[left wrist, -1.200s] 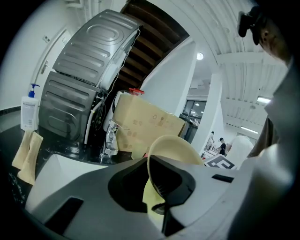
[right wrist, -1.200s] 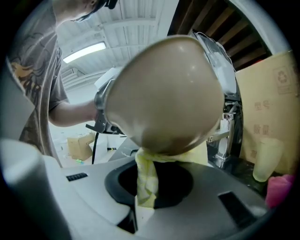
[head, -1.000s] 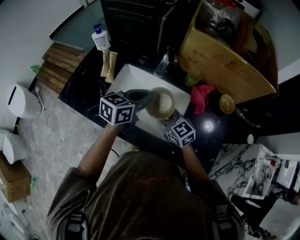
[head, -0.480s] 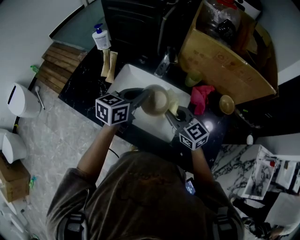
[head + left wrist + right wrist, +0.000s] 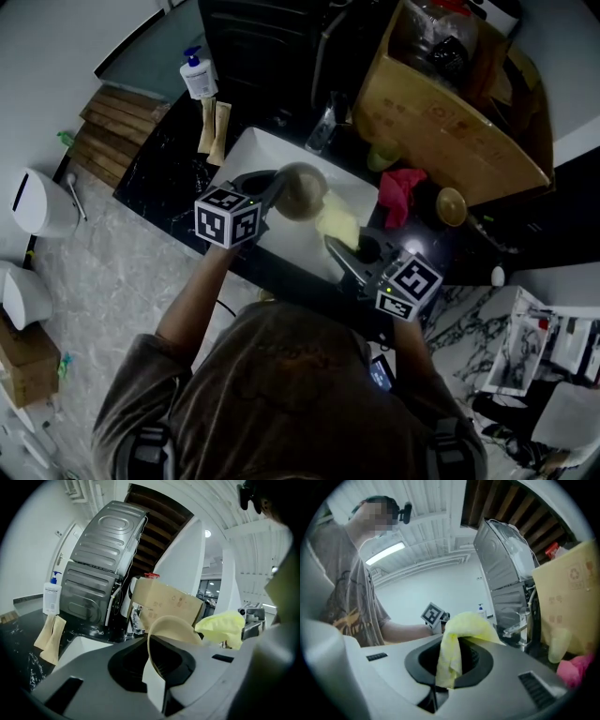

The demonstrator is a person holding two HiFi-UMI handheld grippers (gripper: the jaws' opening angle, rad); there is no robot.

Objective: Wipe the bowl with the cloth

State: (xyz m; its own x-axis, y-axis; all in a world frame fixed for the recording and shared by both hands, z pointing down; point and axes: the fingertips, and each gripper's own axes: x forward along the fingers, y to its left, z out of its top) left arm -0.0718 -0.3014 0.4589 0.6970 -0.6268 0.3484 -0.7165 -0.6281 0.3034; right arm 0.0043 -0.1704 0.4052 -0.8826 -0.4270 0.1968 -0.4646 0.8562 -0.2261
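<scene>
A tan bowl (image 5: 300, 191) hangs over the white sink (image 5: 246, 154), with my left gripper (image 5: 277, 187) shut on its rim. In the left gripper view the bowl (image 5: 169, 629) stands on edge between the jaws. My right gripper (image 5: 336, 246) is shut on a yellow cloth (image 5: 337, 225), which sits just right of the bowl and apart from it. The right gripper view shows the cloth (image 5: 457, 641) bunched and hanging from the jaws, and the left gripper view shows the cloth (image 5: 220, 626) to the right of the bowl.
A faucet (image 5: 323, 127) stands behind the sink on the black counter (image 5: 159, 169). A soap bottle (image 5: 199, 75) and two beige packets (image 5: 214, 127) are at the left. A pink cloth (image 5: 401, 192), a small bowl (image 5: 452, 206) and a cardboard box (image 5: 450, 112) lie to the right.
My right gripper has drawn back to the right and toward me, taking the yellow cloth off the bowl. The left gripper and bowl shifted slightly left and away.
</scene>
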